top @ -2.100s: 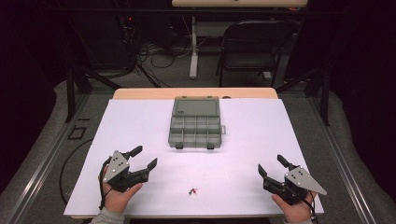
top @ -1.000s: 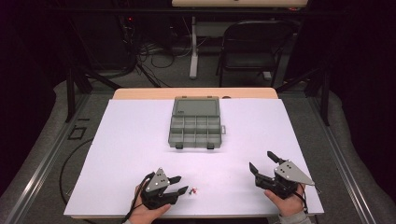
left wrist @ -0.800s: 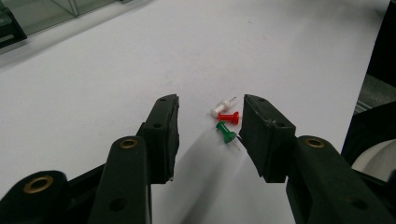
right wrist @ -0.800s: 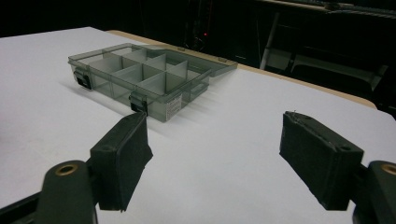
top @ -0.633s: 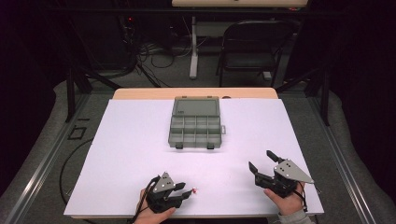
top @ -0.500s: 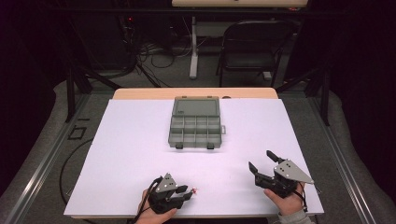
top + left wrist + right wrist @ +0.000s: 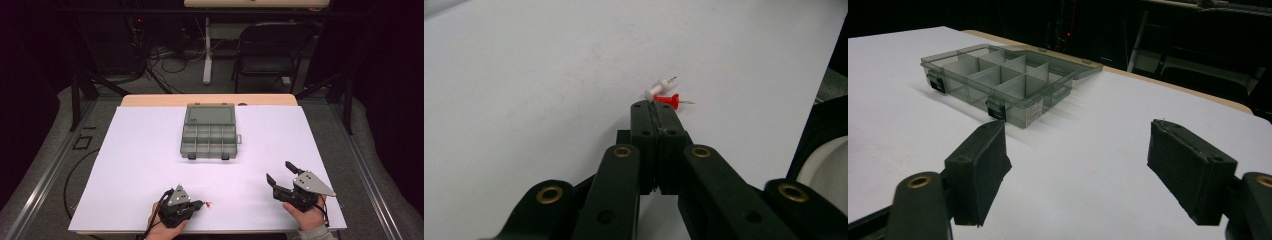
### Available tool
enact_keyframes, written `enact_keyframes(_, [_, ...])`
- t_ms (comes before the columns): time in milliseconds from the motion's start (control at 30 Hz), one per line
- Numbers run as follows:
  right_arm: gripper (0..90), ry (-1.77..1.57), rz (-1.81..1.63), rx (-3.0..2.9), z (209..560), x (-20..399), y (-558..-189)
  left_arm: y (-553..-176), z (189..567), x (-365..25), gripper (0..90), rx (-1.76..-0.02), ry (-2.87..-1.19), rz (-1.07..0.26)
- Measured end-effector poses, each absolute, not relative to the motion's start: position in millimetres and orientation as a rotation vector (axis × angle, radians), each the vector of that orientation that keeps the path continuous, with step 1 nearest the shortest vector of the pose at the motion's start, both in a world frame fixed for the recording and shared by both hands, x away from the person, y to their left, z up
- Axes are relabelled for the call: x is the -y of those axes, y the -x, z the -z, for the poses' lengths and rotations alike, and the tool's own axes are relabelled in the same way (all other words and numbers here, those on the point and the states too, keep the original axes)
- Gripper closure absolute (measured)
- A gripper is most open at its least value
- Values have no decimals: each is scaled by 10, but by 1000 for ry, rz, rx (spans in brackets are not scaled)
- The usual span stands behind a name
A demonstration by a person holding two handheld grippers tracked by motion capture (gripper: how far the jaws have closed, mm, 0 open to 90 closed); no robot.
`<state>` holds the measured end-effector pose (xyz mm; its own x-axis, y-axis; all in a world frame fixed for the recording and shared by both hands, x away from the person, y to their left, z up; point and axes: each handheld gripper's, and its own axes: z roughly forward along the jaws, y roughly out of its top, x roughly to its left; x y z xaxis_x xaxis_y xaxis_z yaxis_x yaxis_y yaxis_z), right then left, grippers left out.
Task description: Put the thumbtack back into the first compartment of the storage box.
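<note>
Two small pushpins lie together on the white table near its front edge: a white pushpin (image 7: pixel 657 88) and a red pushpin (image 7: pixel 670 100), seen as a speck of pushpins (image 7: pixel 208 203) in the high view. My left gripper (image 7: pixel 655 105) is shut, jaws pressed flat together, its tips right at the pin heads; I see nothing clearly held between them. In the high view the left gripper (image 7: pixel 198 204) lies low on the table, pointing right. My right gripper (image 7: pixel 280 171) stands open at the front right, empty, and the right gripper (image 7: pixel 1078 145) faces the grey compartment box (image 7: pixel 998 80).
The open, see-through grey compartment box (image 7: pixel 209 132) sits at the table's middle back, lid laid flat behind it, its compartments looking empty. The white table cover (image 7: pixel 140 165) stretches around it. A black chair (image 7: pixel 270 50) and cables stand beyond the far edge.
My left gripper has moved from the front left to the front centre, lowered to the pushpins and gone from open to shut. The right gripper shifted slightly left and stayed open.
</note>
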<state>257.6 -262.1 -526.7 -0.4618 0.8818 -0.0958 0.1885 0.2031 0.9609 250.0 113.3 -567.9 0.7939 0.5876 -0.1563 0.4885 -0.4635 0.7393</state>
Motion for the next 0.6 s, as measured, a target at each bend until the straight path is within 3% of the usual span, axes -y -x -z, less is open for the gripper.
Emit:
enact_keyframes(333, [233,-1001,-1295,-1800,5268,2622,-2577,-2507,5663,-1157,900,-806,-2142,-147])
enact_keyframes(600, [233,-1011,-1292,-1796,5268,2635,-2582,-2597,5541,-1370,900,-881,-2012,-170])
